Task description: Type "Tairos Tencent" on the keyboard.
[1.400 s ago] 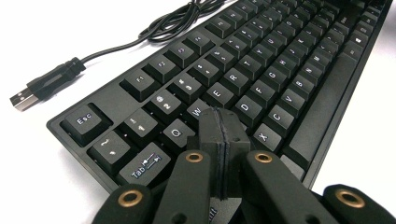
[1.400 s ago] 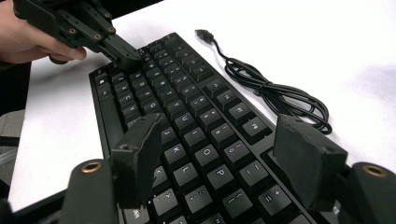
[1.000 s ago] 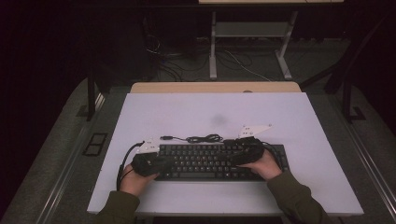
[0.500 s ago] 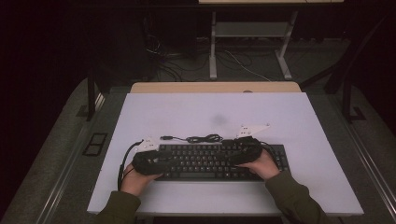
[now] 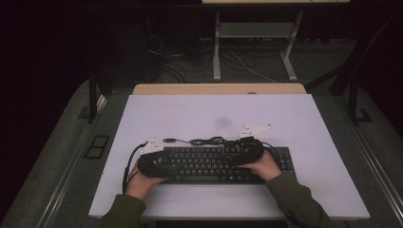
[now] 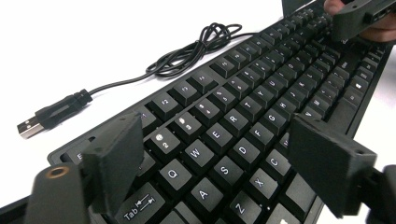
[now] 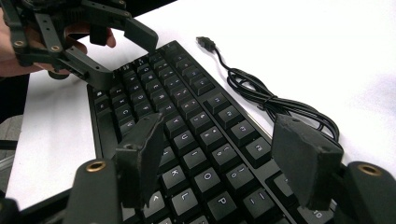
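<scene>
Both tongs [image 6: 215,163] [image 7: 224,163] wide open, low.

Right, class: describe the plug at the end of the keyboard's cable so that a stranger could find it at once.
Start at the white table and find the black keyboard near its front edge. Behind it lies a tangled black cable, running left. The plug is its loose end: flat, silver-tipped, lying on bare table, connected to nothing.

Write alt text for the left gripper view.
The left gripper, its two black jaws wide open, hovers over the Q, W, A and S end of a black keyboard on a white table. Its coiled USB cable lies unplugged beside it.
</scene>
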`<state>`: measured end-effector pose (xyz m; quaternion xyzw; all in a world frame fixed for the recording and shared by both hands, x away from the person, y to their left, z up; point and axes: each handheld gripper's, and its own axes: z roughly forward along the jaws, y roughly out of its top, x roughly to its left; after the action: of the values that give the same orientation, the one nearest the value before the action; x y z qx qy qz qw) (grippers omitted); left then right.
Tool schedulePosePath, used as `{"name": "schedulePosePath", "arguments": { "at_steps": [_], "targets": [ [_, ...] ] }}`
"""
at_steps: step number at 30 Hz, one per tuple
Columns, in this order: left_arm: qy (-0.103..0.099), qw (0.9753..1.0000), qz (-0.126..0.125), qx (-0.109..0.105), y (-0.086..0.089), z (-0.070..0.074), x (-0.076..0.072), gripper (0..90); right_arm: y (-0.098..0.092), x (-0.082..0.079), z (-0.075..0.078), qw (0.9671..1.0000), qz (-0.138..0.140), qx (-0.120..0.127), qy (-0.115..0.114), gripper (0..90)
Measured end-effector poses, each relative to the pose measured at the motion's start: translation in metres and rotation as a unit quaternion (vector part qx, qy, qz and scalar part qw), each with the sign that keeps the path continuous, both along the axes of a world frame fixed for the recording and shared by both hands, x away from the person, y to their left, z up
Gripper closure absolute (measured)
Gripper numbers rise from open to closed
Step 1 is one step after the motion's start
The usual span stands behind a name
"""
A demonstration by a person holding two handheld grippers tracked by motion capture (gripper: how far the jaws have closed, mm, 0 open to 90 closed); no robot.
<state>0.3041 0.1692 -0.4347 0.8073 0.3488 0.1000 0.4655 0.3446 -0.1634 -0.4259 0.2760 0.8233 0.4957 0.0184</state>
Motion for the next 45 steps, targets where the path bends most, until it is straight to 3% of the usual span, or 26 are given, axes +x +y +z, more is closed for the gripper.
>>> {"name": "schedulePosePath", "arguments": {
  "at_steps": [15,26,32,36,45],
  "targets": [
    [-0.002,1.0000,-0.005,0.006,-0.007,0.001,0.000,0.0,0.012,0.004,-0.002,0.9999,0.006,-0.010,0.009,47.7],
    [0.001,0.9999,-0.015,0.005,-0.011,-0.001,-0.001,0.0,0.019,0.007,-0.003,0.9996,0.019,-0.018,0.013,72.4],
    [0.000,0.9998,-0.019,0.006,-0.013,-0.002,0.000,0.0,0.025,0.005,-0.007,0.9987,0.032,-0.036,0.017,84.8],
    [-0.001,0.9997,-0.021,0.008,-0.014,-0.002,0.000,0.0,0.026,0.004,-0.008,0.9982,0.035,-0.045,0.017,89.3],
    [0.001,0.9997,-0.022,0.008,-0.013,-0.003,0.000,0.0,0.030,0.003,-0.013,0.9970,0.042,-0.061,0.020,89.4]
  ]
}}
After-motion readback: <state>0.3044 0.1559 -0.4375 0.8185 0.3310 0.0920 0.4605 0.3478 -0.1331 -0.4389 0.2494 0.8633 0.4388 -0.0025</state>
